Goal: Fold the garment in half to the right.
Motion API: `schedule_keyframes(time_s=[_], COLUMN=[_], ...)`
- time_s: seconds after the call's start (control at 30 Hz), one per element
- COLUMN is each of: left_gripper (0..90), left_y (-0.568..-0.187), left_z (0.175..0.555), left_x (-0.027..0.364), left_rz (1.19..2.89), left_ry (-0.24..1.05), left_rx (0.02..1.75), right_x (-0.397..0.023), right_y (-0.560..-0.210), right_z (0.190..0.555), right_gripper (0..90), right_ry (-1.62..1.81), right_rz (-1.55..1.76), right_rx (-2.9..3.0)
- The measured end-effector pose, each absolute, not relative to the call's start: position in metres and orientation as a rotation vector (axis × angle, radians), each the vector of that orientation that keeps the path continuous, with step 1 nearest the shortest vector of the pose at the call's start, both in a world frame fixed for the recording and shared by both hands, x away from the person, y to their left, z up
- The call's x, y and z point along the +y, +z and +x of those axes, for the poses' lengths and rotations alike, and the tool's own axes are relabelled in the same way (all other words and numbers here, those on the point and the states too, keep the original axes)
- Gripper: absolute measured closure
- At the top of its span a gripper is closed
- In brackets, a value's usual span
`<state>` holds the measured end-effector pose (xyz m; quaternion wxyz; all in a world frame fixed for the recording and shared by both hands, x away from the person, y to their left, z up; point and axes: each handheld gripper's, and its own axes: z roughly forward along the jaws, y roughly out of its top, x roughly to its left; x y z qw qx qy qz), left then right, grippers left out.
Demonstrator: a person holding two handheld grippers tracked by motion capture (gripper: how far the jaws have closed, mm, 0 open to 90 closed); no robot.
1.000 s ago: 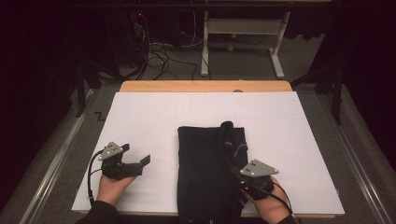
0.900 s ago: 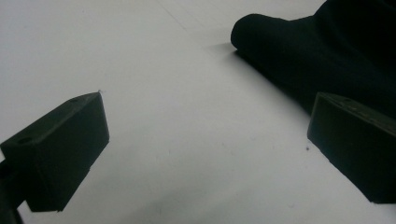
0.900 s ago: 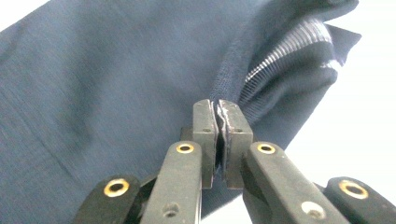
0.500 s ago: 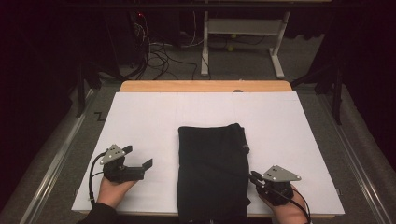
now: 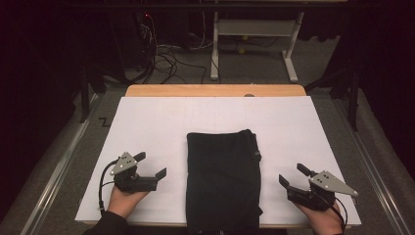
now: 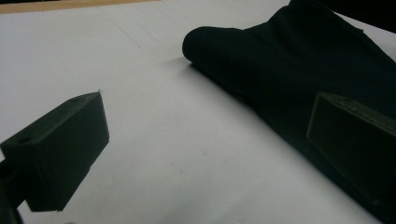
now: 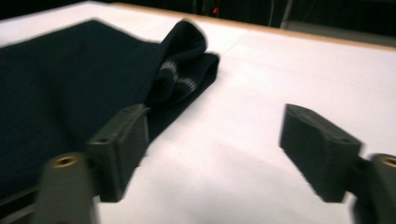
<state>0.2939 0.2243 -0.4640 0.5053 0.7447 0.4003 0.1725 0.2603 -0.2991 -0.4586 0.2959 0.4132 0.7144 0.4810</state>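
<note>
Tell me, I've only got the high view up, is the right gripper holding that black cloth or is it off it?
Observer: It's off it. In the right gripper view the right gripper has its jaws wide apart over bare white table cover, having just been opening, with nothing between them; the black cloth lies beside one jaw.
Operator: Anything odd at the cloth's far corner?
Observer: Yes, that corner is folded over, showing pale grey stripes inside.
Operator: And the left gripper?
Observer: In its own view the left gripper is open, with white cover between the jaws; the cloth's rounded folded edge lies just ahead.
</note>
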Motion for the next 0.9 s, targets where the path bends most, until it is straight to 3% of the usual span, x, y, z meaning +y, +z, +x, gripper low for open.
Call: schedule_keyframes(time_s=[0.23,0.9], left_gripper=[0.0,0.0], left_y=[-0.4628,-0.4624], left_z=[0.2909,0.2891], left_x=[0.2203,0.2209], left_rz=[1.787,1.785], left_ry=[0.431,0.433], left_rx=[0.941,0.936], right_x=[-0.3003,-0.2942], right_y=[-0.4577,-0.4599], right_z=[0.2627,0.2625], right_gripper=[0.1,0.0], right_ry=[1.3,1.326], right_rz=[1.133,1.119], right_rx=[1.797,1.797])
